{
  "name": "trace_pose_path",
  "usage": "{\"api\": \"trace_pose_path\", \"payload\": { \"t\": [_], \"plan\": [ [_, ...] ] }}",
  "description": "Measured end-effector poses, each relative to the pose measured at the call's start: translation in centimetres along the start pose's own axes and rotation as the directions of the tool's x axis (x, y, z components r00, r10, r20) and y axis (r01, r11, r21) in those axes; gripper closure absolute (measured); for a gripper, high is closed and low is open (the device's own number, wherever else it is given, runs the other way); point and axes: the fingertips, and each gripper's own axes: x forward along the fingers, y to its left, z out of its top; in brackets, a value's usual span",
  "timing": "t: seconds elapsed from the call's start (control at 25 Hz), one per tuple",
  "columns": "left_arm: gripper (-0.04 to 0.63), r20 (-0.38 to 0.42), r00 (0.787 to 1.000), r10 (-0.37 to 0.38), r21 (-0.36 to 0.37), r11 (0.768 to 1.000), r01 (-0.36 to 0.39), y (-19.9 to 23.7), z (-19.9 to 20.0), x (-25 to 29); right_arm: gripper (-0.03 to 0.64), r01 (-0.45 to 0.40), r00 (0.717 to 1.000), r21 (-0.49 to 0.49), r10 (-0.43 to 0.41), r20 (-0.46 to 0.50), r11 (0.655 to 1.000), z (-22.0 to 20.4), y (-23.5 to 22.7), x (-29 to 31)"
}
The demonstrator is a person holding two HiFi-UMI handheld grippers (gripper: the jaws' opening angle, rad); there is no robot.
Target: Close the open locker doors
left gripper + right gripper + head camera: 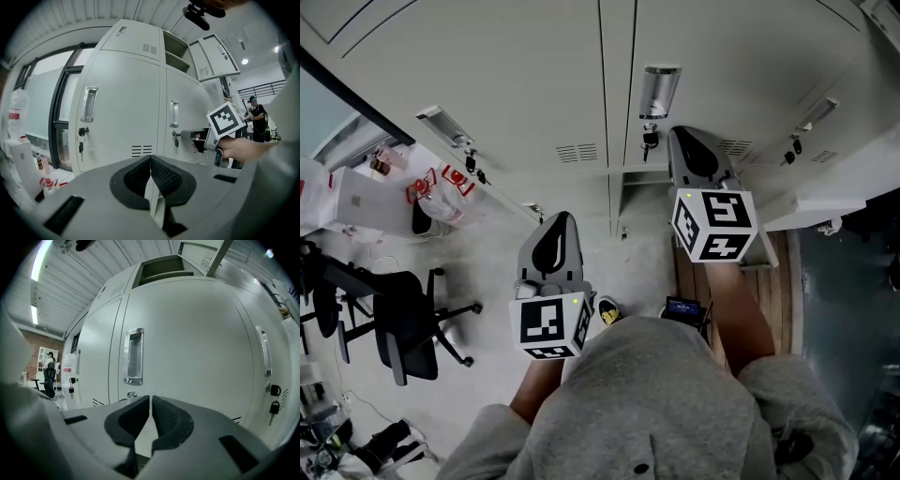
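Since the only door plainly standing open is the upper locker door (214, 56), the coming move turns on height. That door hangs well above the recessed handle (133, 356) of the shut lower door (192, 362), swung out to the right of its bare compartment (176, 48), which sits straight above that handle. Both grippers point roughly level at the lower doors, far beneath it. The right gripper (150, 405) is just right of the handle and close to the door face, its jaws drawn almost together with only a hairline slit and nothing between them. The left gripper (150, 161) is held further back and to the left of the handle, jaws pressed together and empty. The open door looks hinged on the edge next to the compartment, so its free edge lies up and to the right of the handle, leaning out toward the person. By my reading the right hand is the nearer one, standing almost under the door. It would have to rise steeply, then push the free edge leftward and inward toward the compartment, and closed jaws would serve as a blunt pusher. Whether the pale panel (825, 199), right of the handle in the head view, is another open door I cannot tell.
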Motion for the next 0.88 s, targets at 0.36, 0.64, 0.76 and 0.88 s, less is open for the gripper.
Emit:
{"api": "trace_pose_path", "payload": {
  "t": [0.36, 0.64, 0.76, 0.88],
  "plan": [
    [0.586, 0.0, 1.0, -0.029, 0.023, 0.999, 0.029, -0.2, 0.3, 0.1, 0.575, -0.001, 1.0, -0.014, 0.001, -0.004, 1.0, 0.0, 0.8, -3.2],
    [0.586, 0.008, 0.999, -0.043, 0.035, 0.998, 0.043, -0.4, 0.2, 0.1, 0.575, 0.006, 1.0, -0.037, -0.006, 0.0, 0.999, 0.1, 1.2, -5.9],
    [0.586, 0.006, 0.998, -0.061, 0.03, 0.998, 0.061, -1.0, 0.0, 0.4, 0.575, 0.014, 1.0, -0.029, -0.014, -0.002, 0.999, -0.1, 0.9, -6.7],
    [0.586, 0.017, 0.997, -0.071, 0.029, 0.997, 0.07, -1.7, 0.2, 0.5, 0.575, 0.014, 1.0, -0.029, -0.014, -0.014, 0.999, -0.5, 0.6, -7.4]
  ]
}}
